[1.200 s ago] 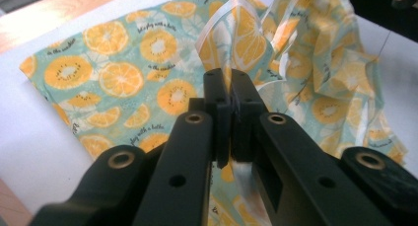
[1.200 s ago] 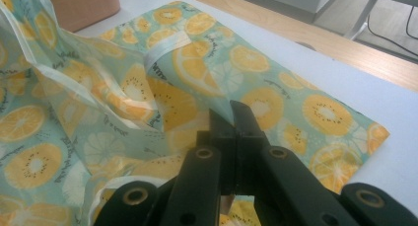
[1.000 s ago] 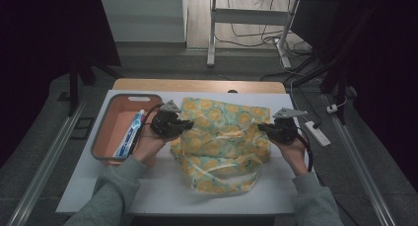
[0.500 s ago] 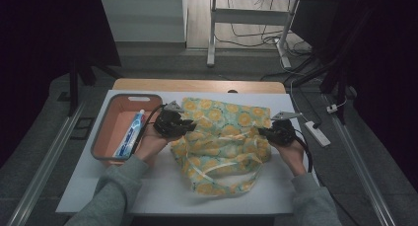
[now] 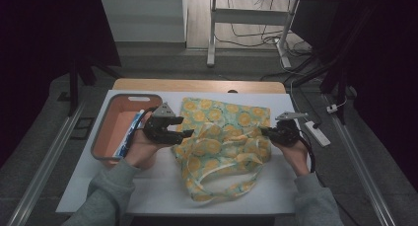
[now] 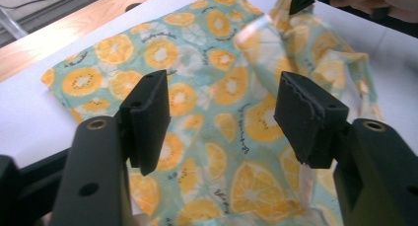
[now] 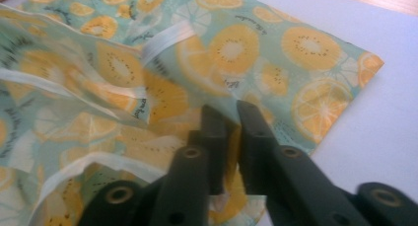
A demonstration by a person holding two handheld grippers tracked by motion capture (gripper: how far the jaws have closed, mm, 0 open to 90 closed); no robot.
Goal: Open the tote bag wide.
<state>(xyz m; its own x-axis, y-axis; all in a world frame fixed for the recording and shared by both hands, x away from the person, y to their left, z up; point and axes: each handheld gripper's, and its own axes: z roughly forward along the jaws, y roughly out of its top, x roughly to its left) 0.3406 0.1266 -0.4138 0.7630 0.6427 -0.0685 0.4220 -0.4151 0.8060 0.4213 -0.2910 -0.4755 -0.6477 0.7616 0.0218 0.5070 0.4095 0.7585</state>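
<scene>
The fruit-print cloth bag point(image 5: 223, 142) lies rumpled mid-tabletop point(image 5: 148, 186), its handle loops flopped toward the person. It looks light, soft and limp, so it should sag from any single hold; the stitched rim or handle band seems the firmer place to pinch. The left tool point(image 5: 183, 131) has just been opening and stands apart, nothing between its jaws. The right tool point(image 5: 263, 131), just loosening, still has a fold of the bag's edge between its narrowly parted jaws. An orange tray point(image 5: 106, 132) sits beyond.

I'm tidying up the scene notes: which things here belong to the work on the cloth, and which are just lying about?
In the job:
- fruit-print cloth
- left gripper, jaws open above it
- right gripper, a fold between its jaws

Lying about:
- pink tray
- blue tube in the tray
- white power strip
</scene>
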